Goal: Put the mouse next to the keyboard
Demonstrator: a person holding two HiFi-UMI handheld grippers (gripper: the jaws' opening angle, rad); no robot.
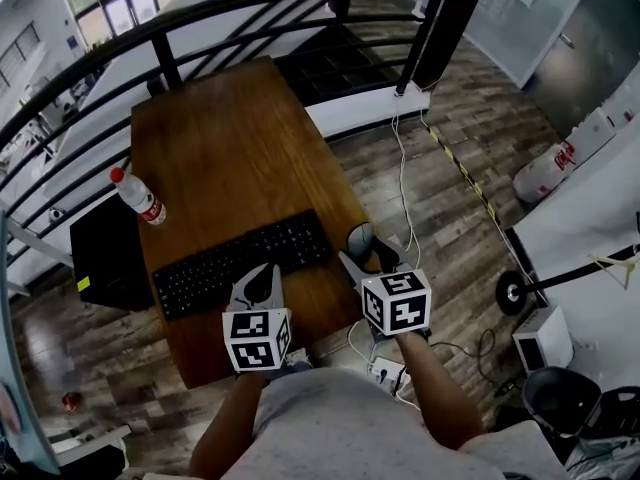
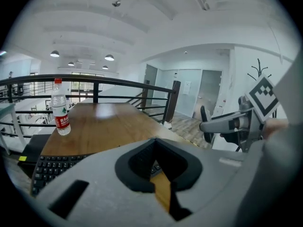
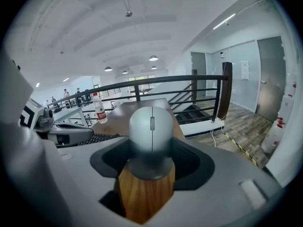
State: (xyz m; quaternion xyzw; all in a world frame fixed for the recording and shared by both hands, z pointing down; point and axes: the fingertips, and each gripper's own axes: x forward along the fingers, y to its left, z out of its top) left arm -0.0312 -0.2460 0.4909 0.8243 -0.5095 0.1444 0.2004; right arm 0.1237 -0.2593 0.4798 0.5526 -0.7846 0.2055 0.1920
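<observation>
Mouse at the keyboard's right end, not yet let go

We see the right gripper clamped on the mouse's sides near the table edge; we judge only setting down and release remain; its long axis runs away from us, wheel end pointing far, crosswise to the keyboard; the left gripper has its jaws together, empty.

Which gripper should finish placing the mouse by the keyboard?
Right. The right gripper already has the mouse between its jaws, just off the right end of the keyboard. The left gripper holds nothing and sits over the keyboard's near edge.
</observation>
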